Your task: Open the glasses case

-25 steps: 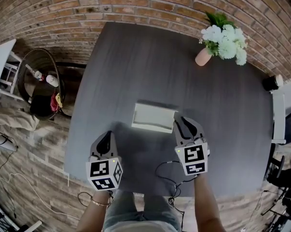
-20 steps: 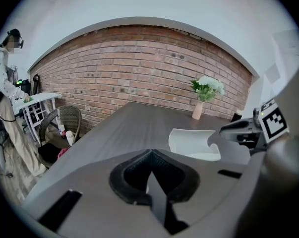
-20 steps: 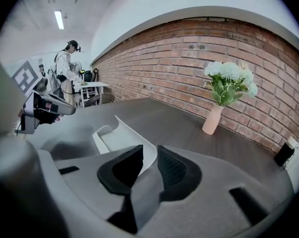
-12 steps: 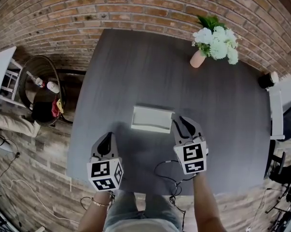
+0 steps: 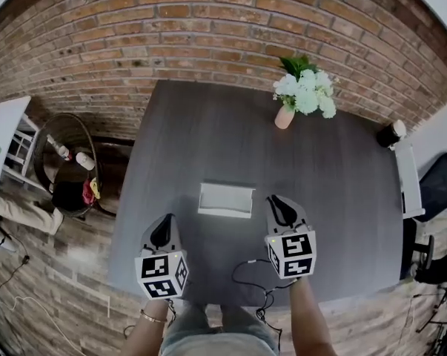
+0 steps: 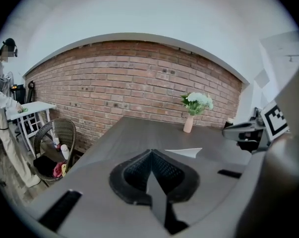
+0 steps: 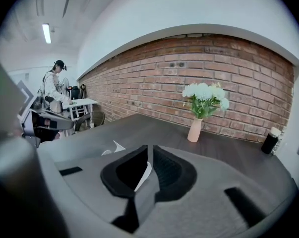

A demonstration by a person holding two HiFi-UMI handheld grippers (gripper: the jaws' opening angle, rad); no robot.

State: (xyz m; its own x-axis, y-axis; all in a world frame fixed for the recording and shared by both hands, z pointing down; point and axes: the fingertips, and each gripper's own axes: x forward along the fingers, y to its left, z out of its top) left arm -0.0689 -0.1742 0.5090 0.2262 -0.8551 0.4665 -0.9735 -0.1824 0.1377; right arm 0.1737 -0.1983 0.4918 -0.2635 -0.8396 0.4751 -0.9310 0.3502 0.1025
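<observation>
nearest to you, your left gripper [image 5: 162, 230] hangs over the near edge of the dark grey table [image 5: 201, 132]. its jaws are clenched together with nothing between them. your right gripper [image 5: 281, 208] sits a little further forward. its jaws are closing, a narrow gap is left between them, and nothing is in it. each gripper carries its marker cube at the back, and a black cable [image 5: 254, 274] loops over the table edge by your right wrist.

the white glasses case [image 5: 225, 199] lies flat and closed on the table just beyond the two grippers. it is between them, nearer your right one, and neither gripper touches it.

further back, a pink vase [image 5: 285, 116] of white flowers [image 5: 306, 91] stands upright near the far edge, and a dark cup [image 5: 391, 133] stands at the far right corner. left of the table is a wicker chair [image 5: 60, 162]. behind everything runs the brick wall [image 5: 208, 35].
</observation>
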